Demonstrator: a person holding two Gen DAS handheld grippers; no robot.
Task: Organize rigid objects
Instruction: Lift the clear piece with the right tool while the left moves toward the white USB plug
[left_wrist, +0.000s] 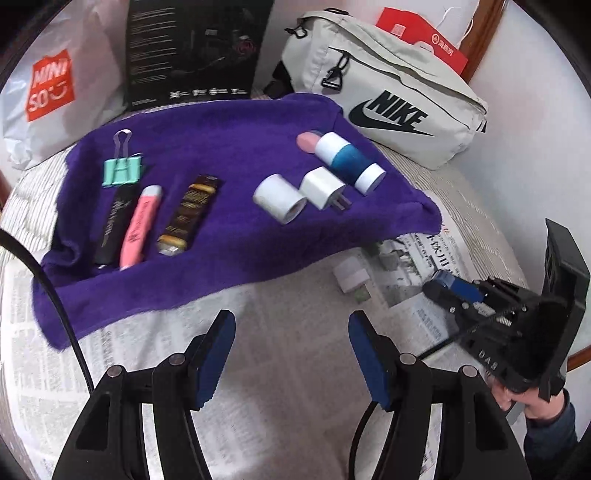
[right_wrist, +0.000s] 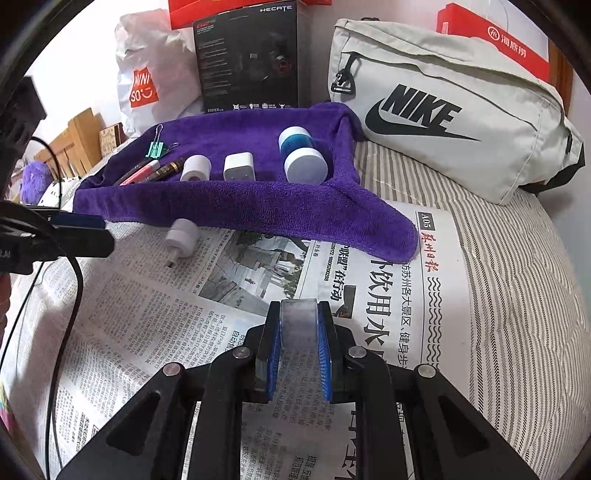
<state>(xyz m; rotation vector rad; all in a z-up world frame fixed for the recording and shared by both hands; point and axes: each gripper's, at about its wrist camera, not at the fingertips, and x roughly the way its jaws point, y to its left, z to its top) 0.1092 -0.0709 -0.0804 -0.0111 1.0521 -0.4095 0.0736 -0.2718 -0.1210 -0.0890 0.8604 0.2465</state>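
Observation:
A purple towel (left_wrist: 229, 236) (right_wrist: 258, 199) carries a mint binder clip (left_wrist: 122, 171), a black pen (left_wrist: 112, 225), a pink marker (left_wrist: 140, 225), a brown bar (left_wrist: 190, 214), a white roll (left_wrist: 279, 197), a white charger (left_wrist: 325, 188), a blue-and-white bottle (left_wrist: 349, 160) and a pink eraser (left_wrist: 308, 142). A small white plug (left_wrist: 349, 277) (right_wrist: 181, 238) lies on the newspaper in front of the towel. My left gripper (left_wrist: 291, 332) is open and empty above the newspaper. My right gripper (right_wrist: 299, 314) is shut on a clear tape roll (right_wrist: 298, 325); it also shows in the left wrist view (left_wrist: 443, 286).
A grey Nike bag (right_wrist: 443, 110) lies at the back right, a black box (right_wrist: 247, 59) and a white Miniso bag (left_wrist: 51, 88) at the back. Newspaper (right_wrist: 184, 314) covers a striped cloth (right_wrist: 517, 295). A black cable (right_wrist: 74, 295) hangs at left.

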